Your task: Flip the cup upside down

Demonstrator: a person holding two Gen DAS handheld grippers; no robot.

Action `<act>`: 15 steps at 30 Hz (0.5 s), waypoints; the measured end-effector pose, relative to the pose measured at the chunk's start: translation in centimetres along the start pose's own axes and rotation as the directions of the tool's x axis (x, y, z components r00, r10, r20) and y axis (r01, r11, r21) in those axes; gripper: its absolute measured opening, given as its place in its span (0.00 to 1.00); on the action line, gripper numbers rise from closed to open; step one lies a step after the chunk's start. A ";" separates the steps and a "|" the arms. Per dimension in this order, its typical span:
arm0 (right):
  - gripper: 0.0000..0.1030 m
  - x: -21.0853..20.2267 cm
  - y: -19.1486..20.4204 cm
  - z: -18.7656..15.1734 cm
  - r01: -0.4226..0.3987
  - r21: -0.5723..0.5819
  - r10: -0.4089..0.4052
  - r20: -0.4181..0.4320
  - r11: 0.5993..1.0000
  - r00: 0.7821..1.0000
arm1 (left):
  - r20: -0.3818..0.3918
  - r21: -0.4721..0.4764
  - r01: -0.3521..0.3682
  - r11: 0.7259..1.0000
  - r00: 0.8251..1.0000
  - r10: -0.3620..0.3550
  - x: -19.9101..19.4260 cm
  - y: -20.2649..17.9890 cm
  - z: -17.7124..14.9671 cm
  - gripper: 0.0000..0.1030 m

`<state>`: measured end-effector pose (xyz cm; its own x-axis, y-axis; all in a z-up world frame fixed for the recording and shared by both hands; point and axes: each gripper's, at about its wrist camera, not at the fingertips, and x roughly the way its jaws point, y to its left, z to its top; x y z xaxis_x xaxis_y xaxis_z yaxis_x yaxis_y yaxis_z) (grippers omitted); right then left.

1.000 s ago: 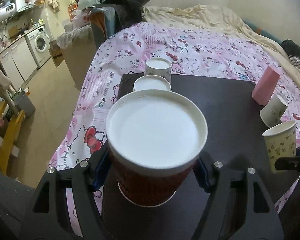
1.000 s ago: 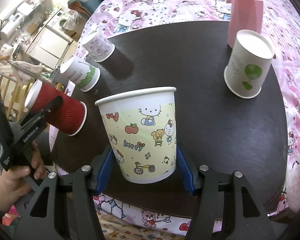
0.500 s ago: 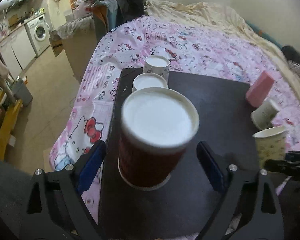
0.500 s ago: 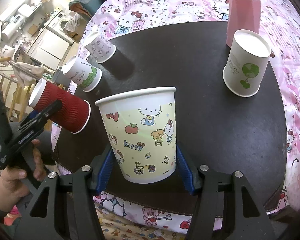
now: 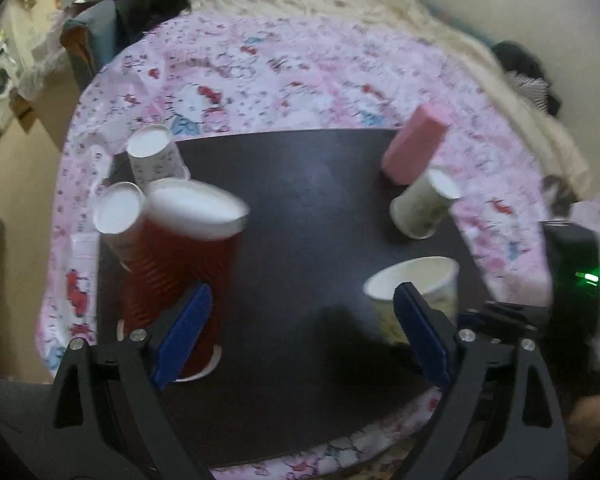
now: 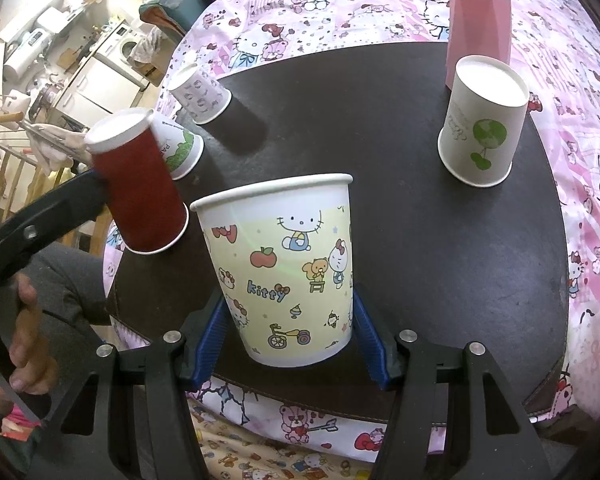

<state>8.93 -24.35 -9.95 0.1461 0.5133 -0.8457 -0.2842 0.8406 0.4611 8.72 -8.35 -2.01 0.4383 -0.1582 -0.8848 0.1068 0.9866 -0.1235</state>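
Five cups stand inverted; my right gripper [image 6: 286,336] clasps the upright Kitty cup [image 6: 284,268] at the table's [image 6: 380,120] near edge, due turning over, while my left gripper [image 5: 300,332] gapes empty.

Six cups are set on a round table [image 6: 420,280]. At its left edge, three upturned cups are lined up: the ribbed cup [image 6: 140,192] nearest, apparently touching the middle cup [image 6: 178,148], the far cup [image 6: 200,94] behind. An upright cup [image 6: 288,272] is placed at the near edge. At right, an upturned cup [image 6: 484,120] is stood before a faceted cup [image 6: 480,20].
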 end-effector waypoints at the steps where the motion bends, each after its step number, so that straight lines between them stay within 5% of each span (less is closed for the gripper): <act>1: 0.60 0.0 -0.1 0.0 0.000 0.002 0.000 0.001 1.000 1.000 | -0.006 -0.007 -0.015 1.000 1.000 0.014 0.3 0.2 0.1 0.88; 11: 0.60 -0.3 -0.5 0.2 -0.018 0.015 0.018 0.009 1.000 1.000 | -0.046 -0.060 -0.036 0.998 0.998 0.033 1.6 3.3 -0.5 0.88; 15: 0.60 -0.3 -0.6 0.4 -0.021 0.027 0.021 0.011 0.999 1.000 | -0.124 0.036 0.020 0.999 0.992 -0.016 2.9 1.5 2.7 0.88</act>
<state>9.41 -24.96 -9.87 0.1510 0.5326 -0.8328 -0.2615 0.8340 0.4860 12.58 -7.42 -3.49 0.3224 -0.1673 -0.9317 0.1476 0.9811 -0.1252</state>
